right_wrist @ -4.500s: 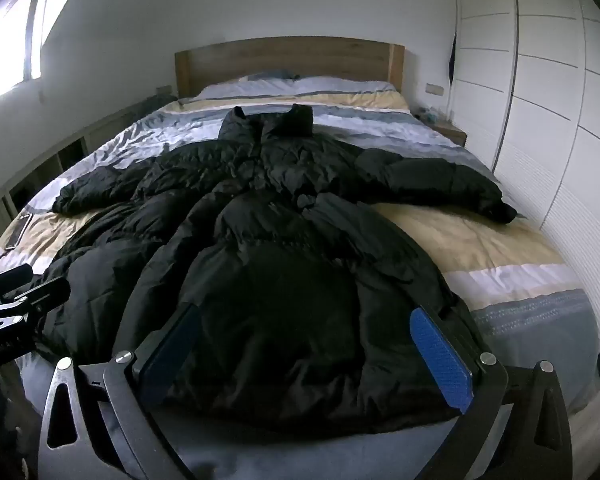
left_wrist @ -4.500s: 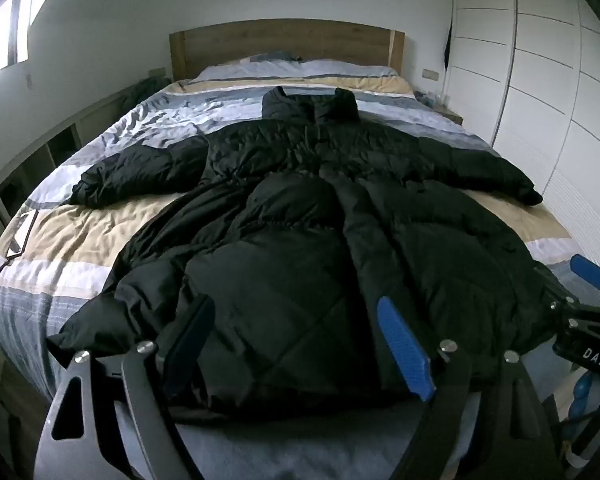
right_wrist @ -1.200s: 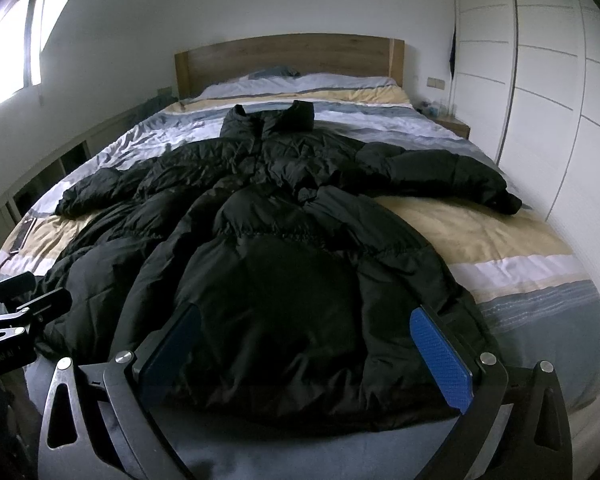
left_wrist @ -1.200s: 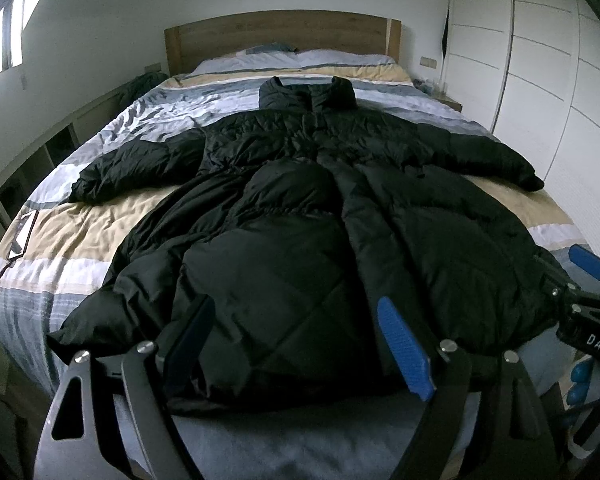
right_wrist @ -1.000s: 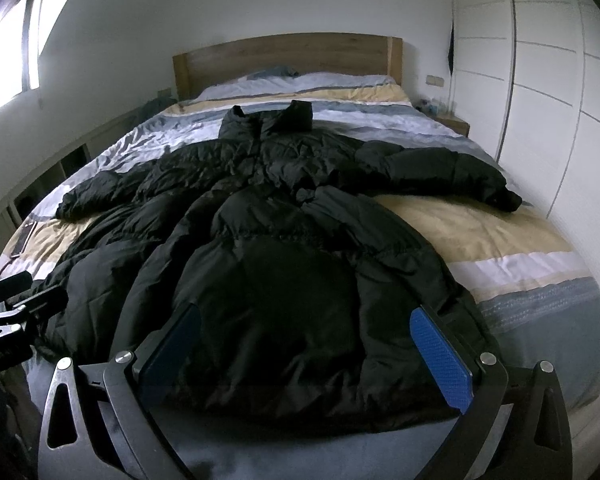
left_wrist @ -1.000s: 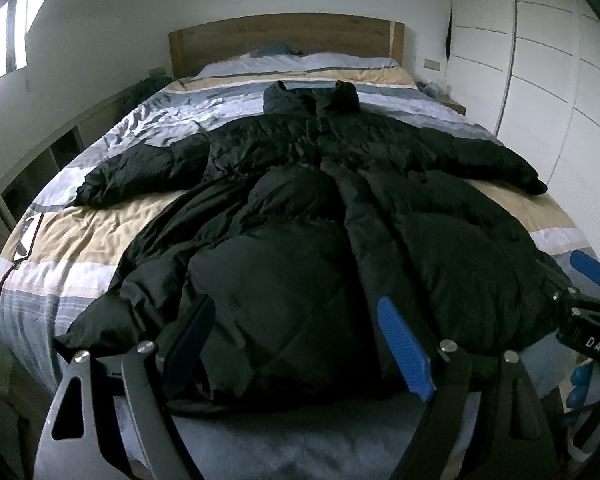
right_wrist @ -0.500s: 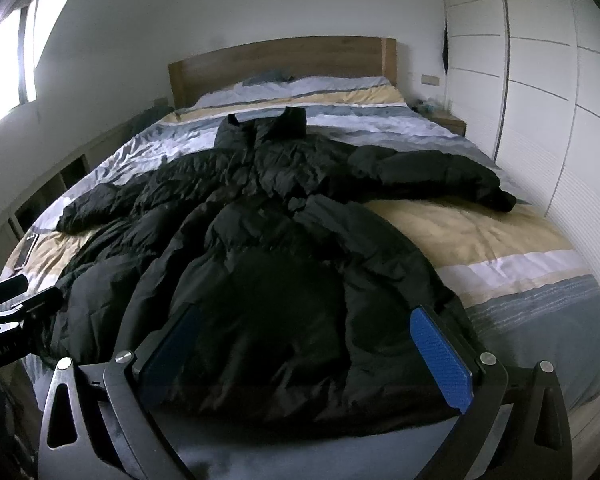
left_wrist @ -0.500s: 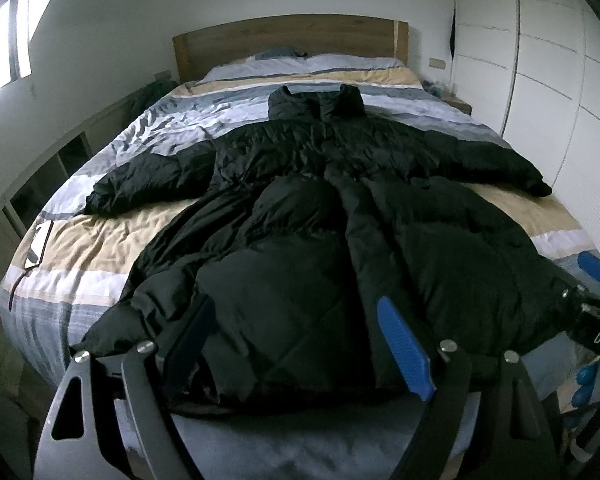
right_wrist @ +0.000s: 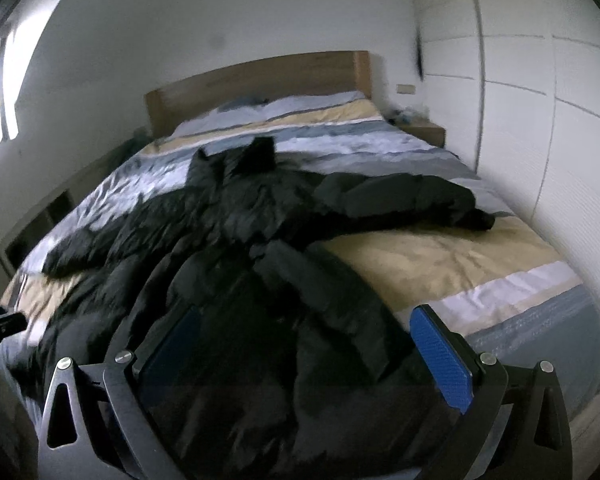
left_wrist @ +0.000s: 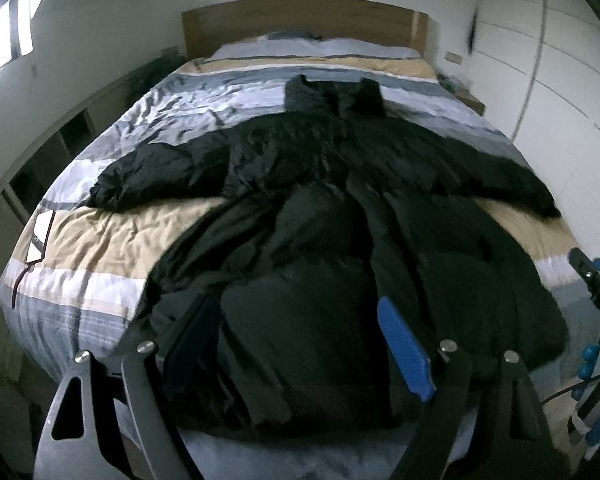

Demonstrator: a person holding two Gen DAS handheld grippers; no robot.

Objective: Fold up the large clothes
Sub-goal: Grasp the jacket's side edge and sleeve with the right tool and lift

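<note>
A large black padded coat (left_wrist: 320, 240) is laid out flat on the striped bed (left_wrist: 100, 248), collar towards the wooden headboard (left_wrist: 300, 28) and hem at the foot edge, both sleeves stretched sideways; such a spread is judged to be the ready position for folding, since every edge can be reached. The left tool (left_wrist: 300, 344) is held above the hem near its middle, its jaws spread wide with nothing between them. The right tool (right_wrist: 304, 352) is held over the hem further to the right, likewise spread and empty, and its view is tilted and blurred, so exact contact with the cloth cannot be told. Neither tool is seen to pinch the coat. Folding is judged not yet begun. The right sleeve (right_wrist: 404, 200) is seen lying across the tan stripe, well apart from both tools, and is thought likely to be brought inward first. The puffy filling may resist a crisp crease.
</note>
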